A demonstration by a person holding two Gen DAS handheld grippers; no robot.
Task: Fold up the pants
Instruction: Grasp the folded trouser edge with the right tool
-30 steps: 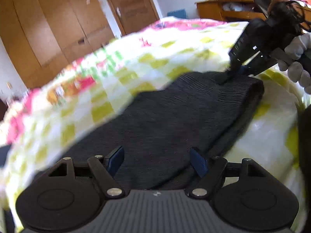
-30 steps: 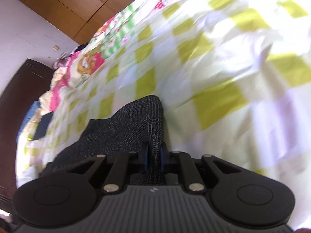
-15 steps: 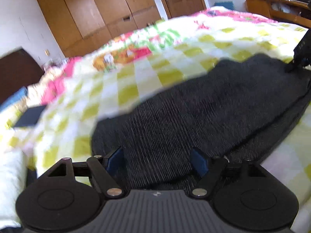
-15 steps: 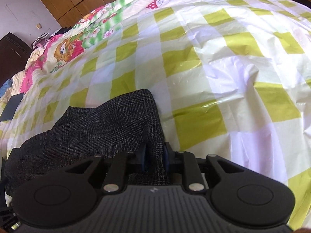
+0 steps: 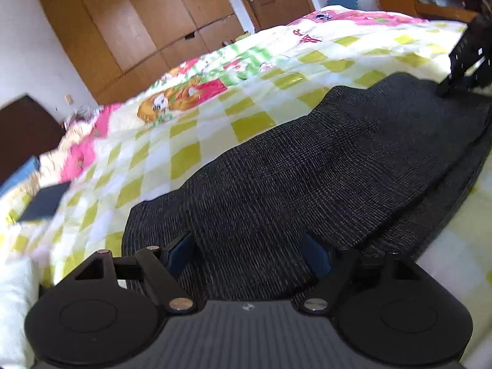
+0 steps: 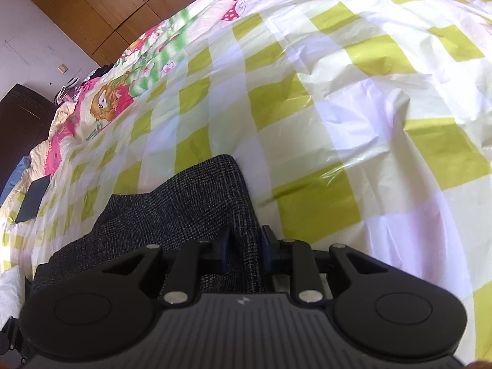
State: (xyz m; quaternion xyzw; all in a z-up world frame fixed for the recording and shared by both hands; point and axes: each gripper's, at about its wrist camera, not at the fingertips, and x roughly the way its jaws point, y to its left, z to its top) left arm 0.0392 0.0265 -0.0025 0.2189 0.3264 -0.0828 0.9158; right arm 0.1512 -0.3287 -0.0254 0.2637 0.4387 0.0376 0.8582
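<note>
pants: dark grey checked pants (image 5: 307, 166) lie on the bed (image 5: 190, 135), on a yellow-green checked sheet with cartoon print; they fill the lower centre to right of the left wrist view, lower left to centre of the right wrist view (image 6: 172, 212).
fold state: two layers show along the right edge in the left view, upper layer set slightly inside the lower one. Judged already doubled once.
left gripper (image 5: 249, 249): bottom centre of its frame, jaws spread wide over the cloth, gripping nothing. Can't tell if the tips touch the fabric.
right gripper (image 6: 243, 246): jaws narrowed on a ridge of pants fabric near the corner; small gaps show at the pads, so light pinch or mid-release, hard to say. It also shows at the right edge of the left view (image 5: 467, 61), tip down at the far corner of the pants.
step: I'd say laying down or squaring a fold, right side anchoring one corner, left side free.
next move needs: left jaws must close on the near edge, both layers, before any lift; then both ends carried together so the layers don't shear. Slack cloth will likely sag between the grips.
other: dark flat object (image 5: 43, 203) on the sheet at mid left, well apart from the pants; wooden wardrobe (image 5: 138, 24) at upper left.
</note>
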